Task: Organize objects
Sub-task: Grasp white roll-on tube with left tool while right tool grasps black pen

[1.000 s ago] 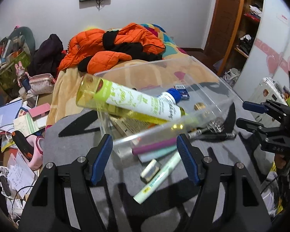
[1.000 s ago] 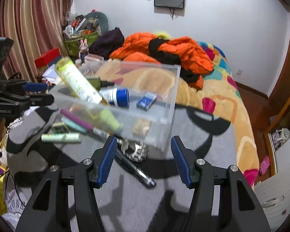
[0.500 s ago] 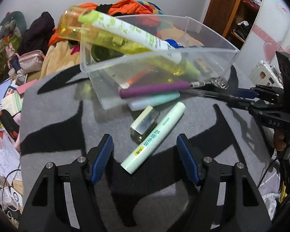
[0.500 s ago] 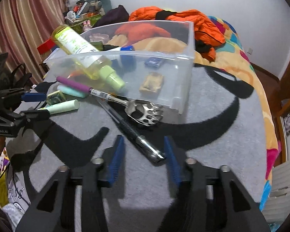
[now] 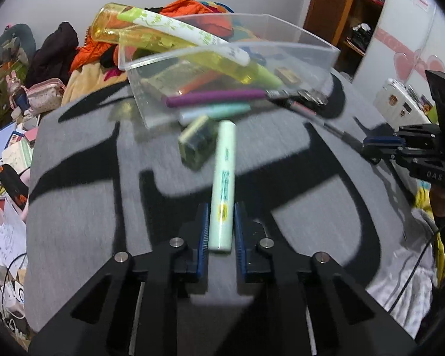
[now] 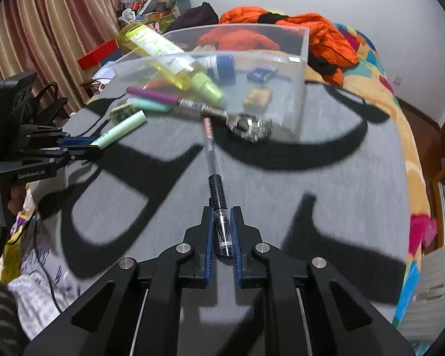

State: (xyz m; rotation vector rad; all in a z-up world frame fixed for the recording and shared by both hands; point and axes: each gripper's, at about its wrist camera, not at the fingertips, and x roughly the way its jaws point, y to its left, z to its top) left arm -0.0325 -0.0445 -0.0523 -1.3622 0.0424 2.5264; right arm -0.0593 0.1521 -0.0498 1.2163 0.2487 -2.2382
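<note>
The left gripper is closed on the near end of a pale green tube; its blue pads press on both sides of it. The jaws have just been closing, with the tube between them. The tube points away from the gripper toward 12 o'clock and lies on a grey blanket with black shapes. Just beside the far end of the tube, at 11 o'clock, lies a small box, blurred.

The right gripper is closed on the near end of a pen with a clear barrel and a black grip. These jaws also have just been closing, with the pen between them. The pen runs toward 12 o'clock, and its far end is near a metal scoop.

The scoop has a purple handle, which lies along the front wall of a clear bin. A mint tube lies just beside this handle. The bin stands on the blanket at 12 o'clock from both grippers. In it a yellow bottle with a green cap leans out over the left rim. A white tube with a blue cap, a blue packet and a tan block also lie inside. Behind the bin, orange jackets lie on the bed.
</note>
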